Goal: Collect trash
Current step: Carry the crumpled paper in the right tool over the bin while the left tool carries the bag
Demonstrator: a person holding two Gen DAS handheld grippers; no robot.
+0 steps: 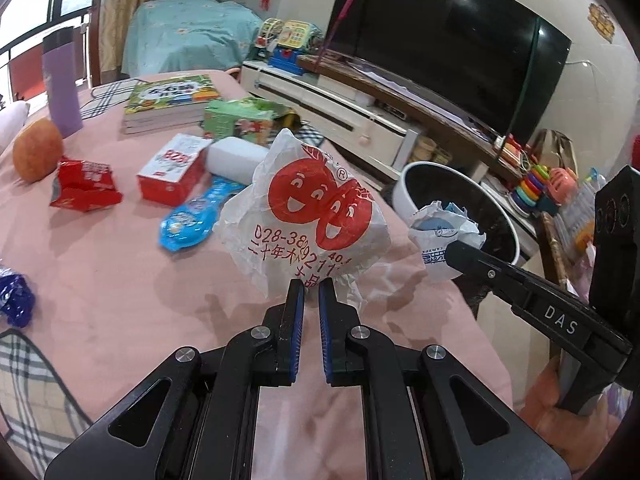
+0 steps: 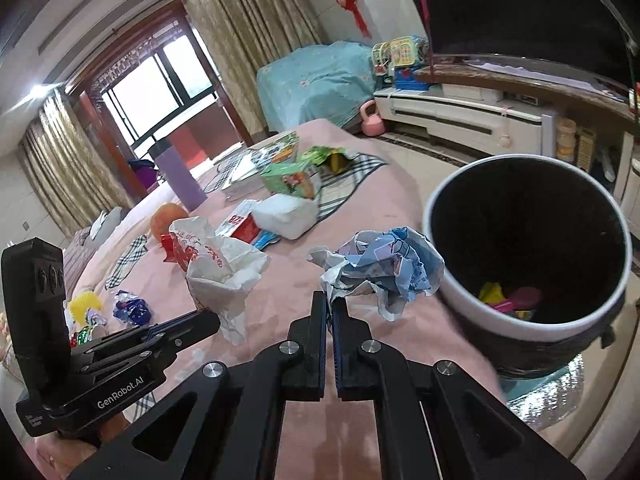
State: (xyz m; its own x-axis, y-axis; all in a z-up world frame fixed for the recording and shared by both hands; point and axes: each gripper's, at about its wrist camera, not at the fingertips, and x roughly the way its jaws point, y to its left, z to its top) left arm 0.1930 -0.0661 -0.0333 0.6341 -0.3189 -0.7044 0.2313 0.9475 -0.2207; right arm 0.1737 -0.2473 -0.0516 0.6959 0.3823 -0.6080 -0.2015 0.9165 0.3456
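My left gripper [image 1: 311,286] has its jaws pinched on the lower edge of a white bag [image 1: 308,216] with red cartoon faces and red print. The bag stands up from the jaws, long axis near vertical, its crumpled top toward the far edge of the table [image 1: 120,280]. In the right wrist view the same bag [image 2: 218,264] is a crumpled cone above the left gripper [image 2: 208,322], and I cannot tell there how much of it touches the pink cloth.

My right gripper [image 2: 330,300] is clamped on a corner of a crumpled blue-and-white wrapper [image 2: 388,270]. The wad spreads up and right from the jaws, toward the bin [image 2: 440,216], and overlaps the bin's near rim in this view. From the left wrist the wrapper [image 1: 444,232] sits at the tip of the right gripper [image 1: 460,252], in front of the bin [image 1: 412,184]; the jaws themselves are hidden there.

The bin stands just off the table's right edge, white outside, dark inside. At its bottom lie a few bright scraps [image 2: 508,298], yellow and pink, too small to name.

Further out on the table lie a red packet [image 1: 82,190], a red-and-white box [image 1: 172,170], a blue packet [image 1: 188,224], a white block [image 1: 236,160], a green box [image 1: 236,120], books [image 1: 168,100], an orange [image 1: 36,154] and a purple bottle [image 1: 60,84]. A blue wrapper [image 1: 14,300] is cut off at the left edge.
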